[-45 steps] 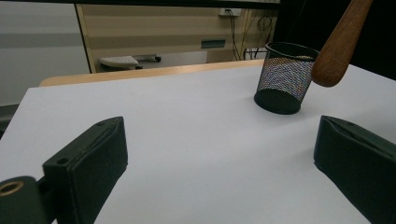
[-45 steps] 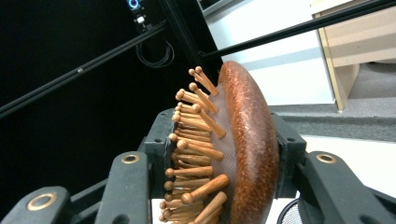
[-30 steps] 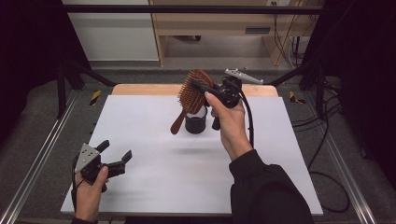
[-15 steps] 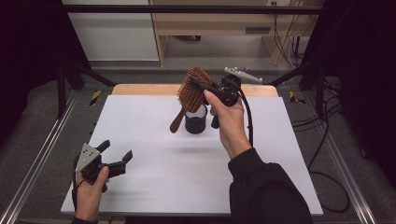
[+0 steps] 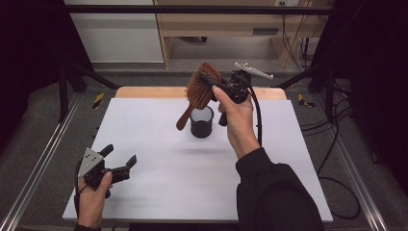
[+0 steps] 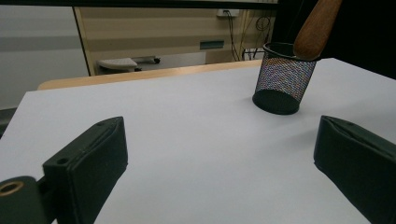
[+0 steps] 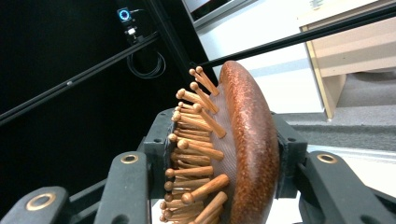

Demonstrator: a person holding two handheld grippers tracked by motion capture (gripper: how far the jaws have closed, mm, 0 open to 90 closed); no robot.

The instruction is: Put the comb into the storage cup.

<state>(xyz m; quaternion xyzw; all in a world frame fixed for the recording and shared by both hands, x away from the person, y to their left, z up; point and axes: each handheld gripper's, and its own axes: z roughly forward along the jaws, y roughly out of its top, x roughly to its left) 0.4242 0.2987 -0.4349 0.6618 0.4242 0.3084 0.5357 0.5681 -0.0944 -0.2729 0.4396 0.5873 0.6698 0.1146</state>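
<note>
Left gripper (image 5: 117, 161) sat idle near the table's (image 5: 144, 144) front edge, jaws apart. Farther back, the right gripper (image 5: 208, 83) clamped the wooden hairbrush (image 5: 198, 91) by its head, handle dipping into the mesh cup (image 5: 201, 121). Looked light and stiff, though the bristles probably flex.

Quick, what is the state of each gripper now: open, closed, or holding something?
Left gripper: open, holding nothing, above the white table.
Right gripper: closed on the head of the wooden hairbrush, above the black mesh cup.

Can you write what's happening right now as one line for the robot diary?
right claw: shut on hairbrush | handle over cup | left claw: open, nothing held
</note>
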